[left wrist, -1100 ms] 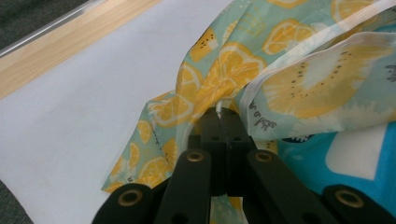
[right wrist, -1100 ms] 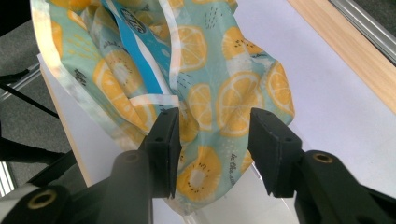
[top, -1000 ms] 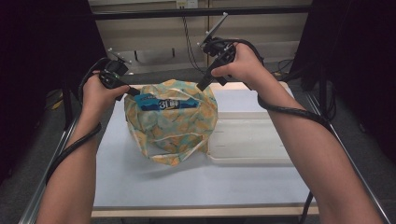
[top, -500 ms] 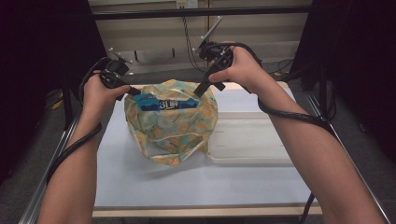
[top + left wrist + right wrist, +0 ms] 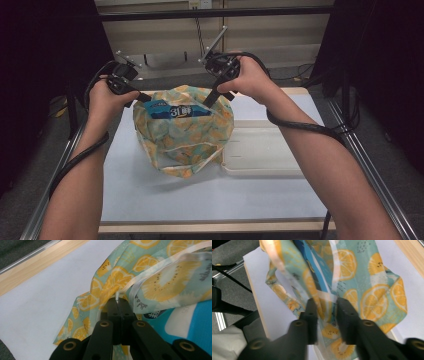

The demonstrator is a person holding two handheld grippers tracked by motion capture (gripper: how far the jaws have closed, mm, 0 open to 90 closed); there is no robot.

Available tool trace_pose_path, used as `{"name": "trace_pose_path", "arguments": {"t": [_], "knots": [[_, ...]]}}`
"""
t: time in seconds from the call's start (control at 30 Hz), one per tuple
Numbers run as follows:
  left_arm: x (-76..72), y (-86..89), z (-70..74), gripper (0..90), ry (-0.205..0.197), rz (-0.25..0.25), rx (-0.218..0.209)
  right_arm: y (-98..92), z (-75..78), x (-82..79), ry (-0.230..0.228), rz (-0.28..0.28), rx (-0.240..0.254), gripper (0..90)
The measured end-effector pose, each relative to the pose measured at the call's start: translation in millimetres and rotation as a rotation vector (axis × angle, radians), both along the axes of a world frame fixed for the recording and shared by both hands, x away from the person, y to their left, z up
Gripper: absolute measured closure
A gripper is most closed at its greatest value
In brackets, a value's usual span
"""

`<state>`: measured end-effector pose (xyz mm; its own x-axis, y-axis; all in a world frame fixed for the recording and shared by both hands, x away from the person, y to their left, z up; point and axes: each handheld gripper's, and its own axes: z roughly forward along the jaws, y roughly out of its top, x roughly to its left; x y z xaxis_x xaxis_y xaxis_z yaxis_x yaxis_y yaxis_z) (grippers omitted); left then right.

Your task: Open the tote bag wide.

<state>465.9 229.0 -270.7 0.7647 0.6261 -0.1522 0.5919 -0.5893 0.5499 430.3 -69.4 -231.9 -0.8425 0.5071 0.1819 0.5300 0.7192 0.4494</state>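
Observation:
A cloth bag [image 5: 182, 132] printed with orange and lemon slices on teal stands on the white table [image 5: 200, 195], with a blue packet [image 5: 180, 111] showing in its mouth. My left gripper [image 5: 150, 98] is at the bag's left rim. In the left gripper view it [image 5: 119, 301] is shut on the white-edged rim of the bag [image 5: 162, 282], beside the blue packet [image 5: 197, 320]. My right gripper [image 5: 207, 102] is at the right rim. Its jaws [image 5: 327, 303] have just been closing and stand a little apart, with a fold of the bag [image 5: 372, 290] between them.
A shallow white tray [image 5: 260, 150] lies on the table just right of the bag, touching its side. The table has a wooden front edge [image 5: 210, 227] and metal rails along both sides. Black cables trail from both grippers over the forearms.
My right gripper has shifted slightly left and down onto the bag's right rim. The left hand and the bag have stayed put.

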Motion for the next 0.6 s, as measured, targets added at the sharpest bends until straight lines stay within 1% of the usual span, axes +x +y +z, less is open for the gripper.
{"name": "trace_pose_path", "arguments": {"t": [0.03, 0.07, 0.1, 0.13, 0.2, 0.27, 0.3, 0.4, 0.43, 0.5, 0.53, 0.6], "knots": [[-0.2, 0.3, 0.3, 90.0, -0.003, -0.002, -0.001, -0.7, 0.0, 0.6, -0.006, -0.002, 0.001, 78.0], [-1.2, 0.3, 0.4, 90.0, -0.007, 0.013, -0.01, -0.9, 0.3, 0.4, -0.004, -0.007, -0.001, 81.5], [-1.2, 1.0, 0.7, 90.0, -0.006, 0.011, -0.011, -1.8, 0.7, 1.0, -0.013, -0.004, -0.006, 83.5], [-0.9, 2.1, 1.2, 90.0, -0.004, 0.0, -0.008, -2.7, 1.8, 1.4, -0.012, -0.009, -0.007, 85.3], [-2.0, 2.5, 1.1, 90.0, -0.005, 0.015, -0.021, -4.6, 3.9, 1.9, -0.007, -0.011, 0.0, 85.9], [-1.4, 4.5, 1.6, 90.0, -0.009, 0.001, -0.015, -7.8, 5.8, 3.0, -0.004, -0.02, 0.014, 88.4], [-1.9, 5.0, 1.6, 90.0, -0.008, 0.008, -0.021, -9.3, 6.3, 3.6, 0.006, -0.027, 0.019, 88.9], [-3.4, 5.3, 1.9, 90.0, -0.012, 0.017, -0.035, -12.5, 7.4, 6.4, 0.005, -0.041, 0.037, 89.7], [-3.3, 6.5, 2.8, 90.0, -0.012, 0.005, -0.027, -13.2, 7.5, 7.5, 0.012, -0.044, 0.038, 89.7], [-4.4, 7.4, 3.0, 90.0, -0.014, 0.023, -0.04, -14.1, 8.7, 8.3, 0.022, -0.059, 0.058, 89.7], [-3.9, 9.5, 3.7, 90.0, -0.016, 0.009, -0.029, -14.9, 9.1, 9.1, 0.023, -0.064, 0.061, 89.7], [-5.0, 10.7, 3.5, 90.0, -0.011, 0.028, -0.041, -17.3, 9.9, 10.7, 0.033, -0.065, 0.082, 89.6]]}}
